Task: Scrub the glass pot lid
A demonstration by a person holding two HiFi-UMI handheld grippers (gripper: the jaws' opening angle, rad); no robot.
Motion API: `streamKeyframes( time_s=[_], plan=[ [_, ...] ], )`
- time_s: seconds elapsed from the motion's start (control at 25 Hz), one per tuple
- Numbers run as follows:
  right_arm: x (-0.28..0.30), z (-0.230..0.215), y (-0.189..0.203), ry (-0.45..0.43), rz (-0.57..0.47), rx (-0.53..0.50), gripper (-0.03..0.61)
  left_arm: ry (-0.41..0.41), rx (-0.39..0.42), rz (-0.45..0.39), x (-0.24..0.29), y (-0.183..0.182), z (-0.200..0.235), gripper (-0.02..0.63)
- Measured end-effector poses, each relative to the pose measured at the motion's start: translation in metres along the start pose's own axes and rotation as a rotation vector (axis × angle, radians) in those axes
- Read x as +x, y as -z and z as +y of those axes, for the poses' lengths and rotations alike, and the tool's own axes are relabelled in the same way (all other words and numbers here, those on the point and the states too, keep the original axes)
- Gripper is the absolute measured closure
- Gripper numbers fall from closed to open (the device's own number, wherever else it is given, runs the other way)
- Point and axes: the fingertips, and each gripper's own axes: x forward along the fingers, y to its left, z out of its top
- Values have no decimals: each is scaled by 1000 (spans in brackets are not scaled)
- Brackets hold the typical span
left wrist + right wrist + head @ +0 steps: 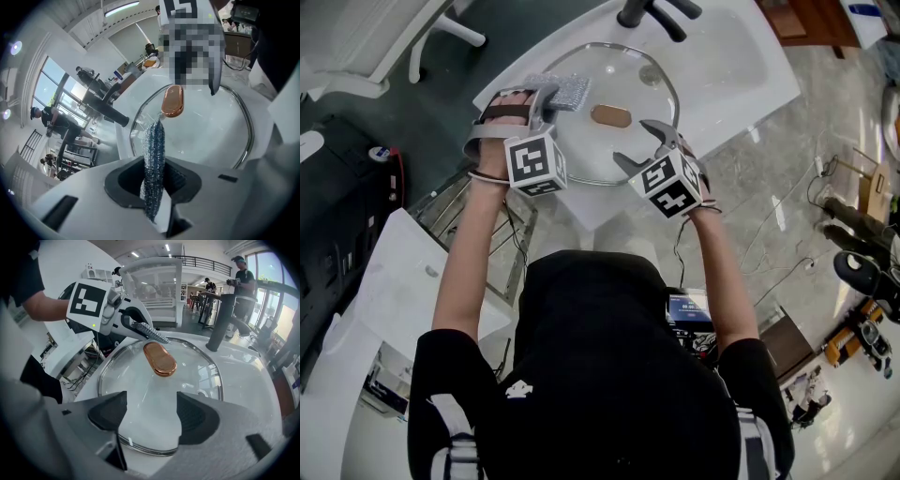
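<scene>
Left tongs (154, 179), gripping scourer (153, 140), and right tongs (151, 416) overhang glass lid (140, 385).

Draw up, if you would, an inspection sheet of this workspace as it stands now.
Surface: white counter, with a dark tap-like fixture at its far side.
Job's things: glass pot lid lying flat, copper-coloured handle up; mesh scrubbing pad.
Clutter: nothing seen.
Grippers: left gripper shut on the pad, whose tip is by the handle; right gripper open, jaws apart over the lid's near rim.
Cables: loose cables on the floor beside the counter.
Surroundings: pale floor; bystander in the background.
</scene>
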Motion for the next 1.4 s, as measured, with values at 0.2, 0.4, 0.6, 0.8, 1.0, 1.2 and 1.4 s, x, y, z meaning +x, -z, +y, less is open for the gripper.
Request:
streamKeyframes(
  time_s=[0.2, 0.4, 0.6, 0.8, 1.0, 1.2, 1.4],
  plan=[
    [0, -1, 1, 0, 0, 0, 259, 3, -6, 1, -5, 0, -8, 546],
    [-1, 0, 1, 1, 0, 0, 259, 7, -17, 1, -12, 1, -15, 546],
    [0, 1, 0, 2, 2, -1, 259, 15, -39, 2, -19, 5, -25, 546],
    [1, 1, 0, 1, 4, -1, 259, 22, -50, 8, -24, 7, -32, 546],
    [1, 1, 1, 0, 4, -1, 259, 31, -57, 10, -29, 8, -40, 546],
    [0, 1, 0, 0, 1, 1, 259, 44, -52, 10, -36, 10, -47, 546],
    [0, 1, 0, -1, 0, -1, 259, 61, -52, 13, -44, 9, -58, 546]
  ],
)
